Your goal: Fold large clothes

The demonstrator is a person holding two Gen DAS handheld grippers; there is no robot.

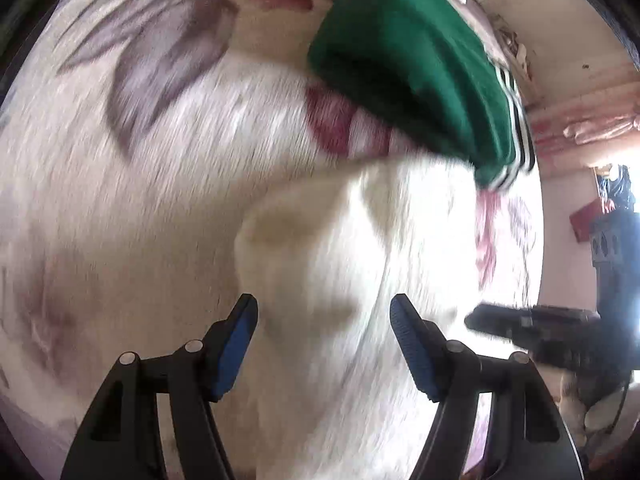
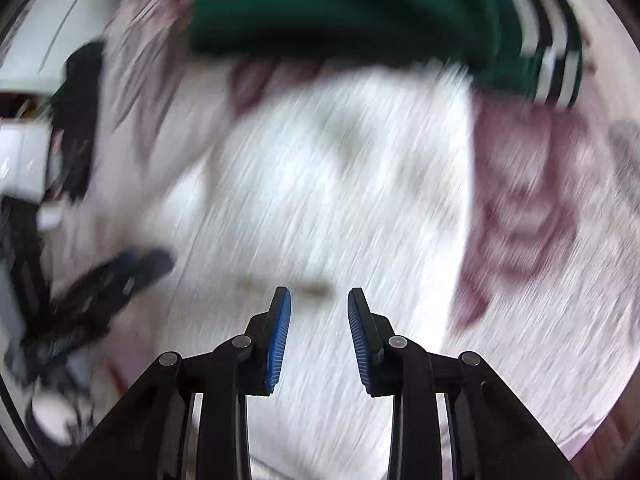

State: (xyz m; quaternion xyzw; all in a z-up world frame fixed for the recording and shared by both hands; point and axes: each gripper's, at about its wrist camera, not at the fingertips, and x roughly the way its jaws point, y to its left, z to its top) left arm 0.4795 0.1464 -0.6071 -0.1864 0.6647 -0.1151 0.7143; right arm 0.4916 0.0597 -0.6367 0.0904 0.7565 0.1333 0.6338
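A white garment (image 1: 340, 248) lies spread on a floral bedspread (image 1: 120, 160); it also shows in the right wrist view (image 2: 320, 184). Both views are blurred by motion. My left gripper (image 1: 324, 304) is open and empty, just above the white garment. My right gripper (image 2: 319, 294) is open and empty over the same garment, and it shows at the right of the left wrist view (image 1: 520, 328). The left gripper shows at the left of the right wrist view (image 2: 120, 276).
A folded green garment with black and white stripes (image 1: 408, 64) lies beyond the white one, also in the right wrist view (image 2: 340, 8). The bedspread (image 2: 540, 200) has red and grey flowers. A pink wall and clutter (image 1: 592, 128) stand past the bed's right edge.
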